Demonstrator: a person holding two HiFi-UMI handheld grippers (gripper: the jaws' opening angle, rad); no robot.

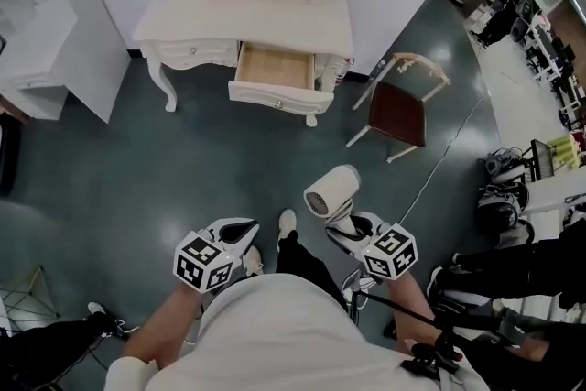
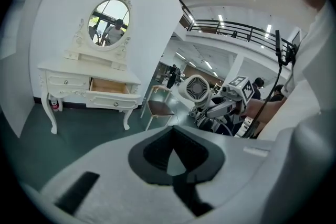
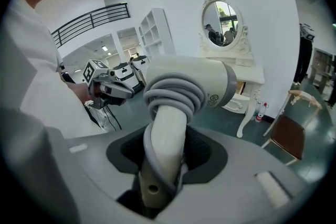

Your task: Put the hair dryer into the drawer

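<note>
A white hair dryer point(image 1: 331, 192) with its grey cord wound round the handle stands upright in my right gripper point(image 1: 352, 229), which is shut on the handle point(image 3: 165, 139). From the left gripper view the dryer's point(image 2: 196, 89) rear grille faces me. The cream dressing table point(image 1: 183, 18) stands across the floor against the wall, and its middle drawer point(image 1: 275, 69) is pulled out and shows a bare wooden bottom. My left gripper point(image 1: 236, 232) is level with the right one, to its left, and looks shut with nothing in it point(image 2: 176, 165).
A chair point(image 1: 398, 110) with a dark red seat stands right of the table. A white shelf unit point(image 1: 37, 14) is at the left wall. Equipment and cables point(image 1: 499, 197) crowd the right side. A small pink bottle point(image 2: 54, 104) sits by the table's left leg.
</note>
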